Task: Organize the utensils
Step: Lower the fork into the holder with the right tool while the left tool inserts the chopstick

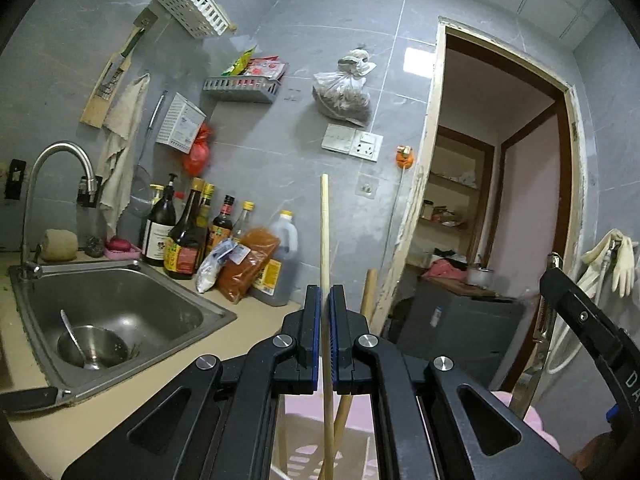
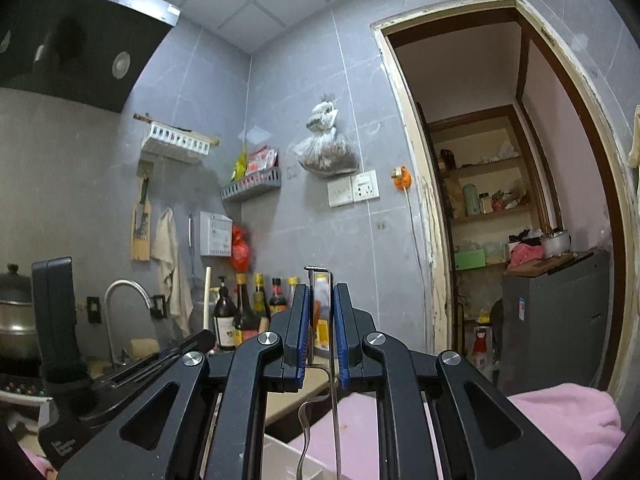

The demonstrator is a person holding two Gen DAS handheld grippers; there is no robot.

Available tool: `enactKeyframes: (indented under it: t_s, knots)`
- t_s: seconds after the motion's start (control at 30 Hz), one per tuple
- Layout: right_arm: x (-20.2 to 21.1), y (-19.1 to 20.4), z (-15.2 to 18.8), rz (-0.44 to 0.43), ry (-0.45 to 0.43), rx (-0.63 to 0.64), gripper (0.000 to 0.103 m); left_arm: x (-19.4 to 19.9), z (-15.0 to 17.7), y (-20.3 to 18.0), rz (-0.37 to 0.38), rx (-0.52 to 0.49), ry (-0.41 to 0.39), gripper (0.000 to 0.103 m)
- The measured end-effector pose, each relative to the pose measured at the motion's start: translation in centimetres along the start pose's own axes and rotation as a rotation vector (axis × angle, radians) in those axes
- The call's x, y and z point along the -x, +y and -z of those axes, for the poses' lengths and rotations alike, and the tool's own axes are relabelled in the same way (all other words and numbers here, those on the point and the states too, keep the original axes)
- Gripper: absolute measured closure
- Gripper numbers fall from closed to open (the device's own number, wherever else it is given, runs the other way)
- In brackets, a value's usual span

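The left gripper (image 1: 325, 292) has its fingers (image 1: 311, 320) closed tight on a wooden stick (image 1: 325, 232), which stands upright between the blue pads; its top reaches well above the fingertips and its lower part runs down past them toward a pink basket (image 1: 304, 460). A second wooden handle (image 1: 370, 292) leans just to the right of the fingers. The sink (image 1: 120, 308) with a bowl and spoon (image 1: 74, 336) lies to the left, bottles (image 1: 184, 240) stand at the back of the bench (image 1: 256, 316), and the doorway on the right is open space.

The right gripper (image 2: 322, 316) has its fingers (image 2: 300, 320) nearly closed on a flat metal utensil handle (image 2: 320, 300), held upright, its end just above the fingertips, its shaft going down between them over a clear tub (image 2: 280, 460) and pink cloth (image 2: 560, 420)
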State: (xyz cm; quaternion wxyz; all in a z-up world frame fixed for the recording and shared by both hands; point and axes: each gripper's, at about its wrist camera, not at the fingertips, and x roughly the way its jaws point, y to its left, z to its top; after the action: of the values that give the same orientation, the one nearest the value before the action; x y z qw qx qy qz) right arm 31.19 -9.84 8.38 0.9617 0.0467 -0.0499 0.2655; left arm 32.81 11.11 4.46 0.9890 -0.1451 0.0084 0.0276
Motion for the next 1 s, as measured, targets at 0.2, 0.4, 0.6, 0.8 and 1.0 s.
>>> enactKeyframes:
  t_s: [0.2, 0.4, 0.6, 0.8, 1.0]
  knots:
    - [-0.3, -0.4, 1.3, 0.002, 0.02, -0.008, 0.093, 0.2, 1.5, -0.1, 0.001, -0.007, 0.026, 0.1]
    - [-0.4, -0.7, 2.0, -0.016, 0.06, -0.021, 0.092, 1.2, 2.2, -0.8, 0.054, -0.031, 0.075, 0.1]
    - [0.2, -0.7, 2.3, -0.043, 0.102, -0.008, 0.09, 1.6, 2.4, -0.8, 0.136, -0.016, 0.18, 0.098]
    - [1.0, -0.8, 2.0, -0.074, 0.122, -0.021, 0.079, 1.9, 2.2, -0.6, 0.194, 0.014, 0.258, 0.084]
    - [2.2, -1.0, 0.5, -0.068, 0.113, -0.023, 0.073, 3.0, 1.1, -0.9, 0.214, 0.022, 0.269, 0.064]
